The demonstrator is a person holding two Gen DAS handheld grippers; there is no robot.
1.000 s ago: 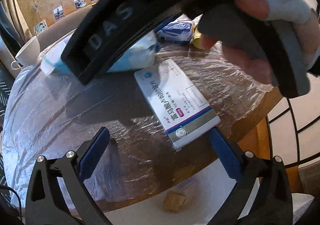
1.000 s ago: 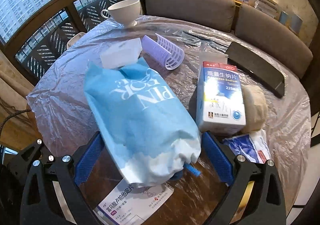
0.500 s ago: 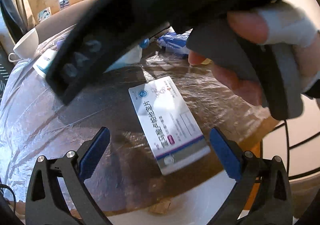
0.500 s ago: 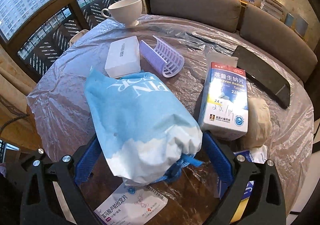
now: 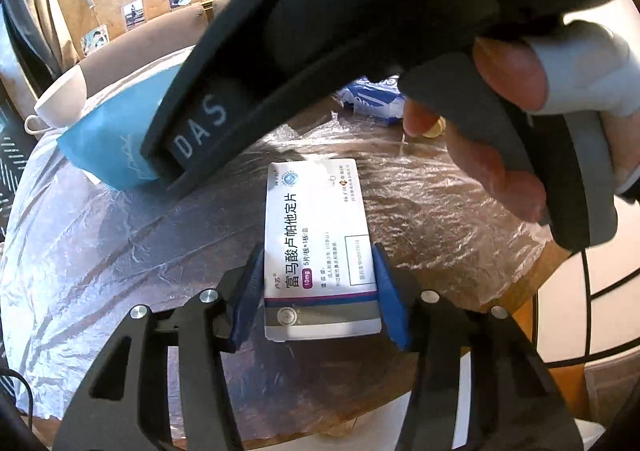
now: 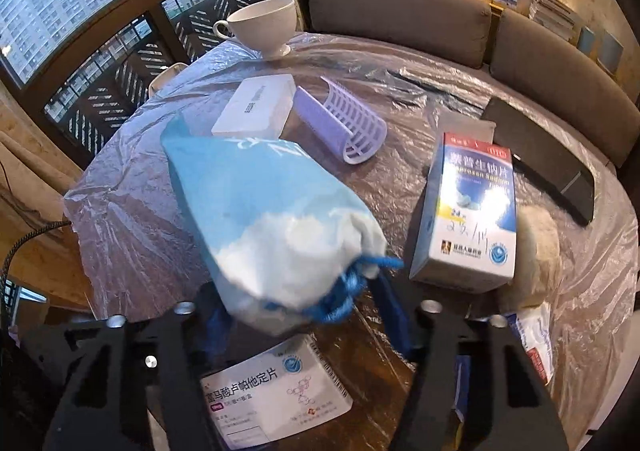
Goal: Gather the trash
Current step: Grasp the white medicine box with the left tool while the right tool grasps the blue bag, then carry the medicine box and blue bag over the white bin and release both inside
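Note:
My left gripper [image 5: 318, 291] is shut on a flat white medicine box [image 5: 318, 239] with Chinese print, which lies near the table's front edge; its blue pads press both long sides. The same box shows below the right gripper in the right wrist view [image 6: 272, 395]. My right gripper [image 6: 308, 315] is shut on the drawstring end of a blue-and-white cloth bag [image 6: 264, 211] and holds it over the table. The bag also shows in the left wrist view [image 5: 112, 143], behind the right gripper's black body [image 5: 360, 31].
On the plastic-covered round table [image 6: 120, 203]: an upright blue-and-white medicine box [image 6: 472, 211], a lilac hair roller [image 6: 348, 123], a white flat box [image 6: 256, 107], a white cup [image 6: 264, 27], a beige lump [image 6: 536, 251], a black slab [image 6: 540, 159]. A sofa stands behind.
My left gripper has moved forward and closed on the flat medicine box. My right gripper has closed on the cloth bag's drawstring end and raised it.

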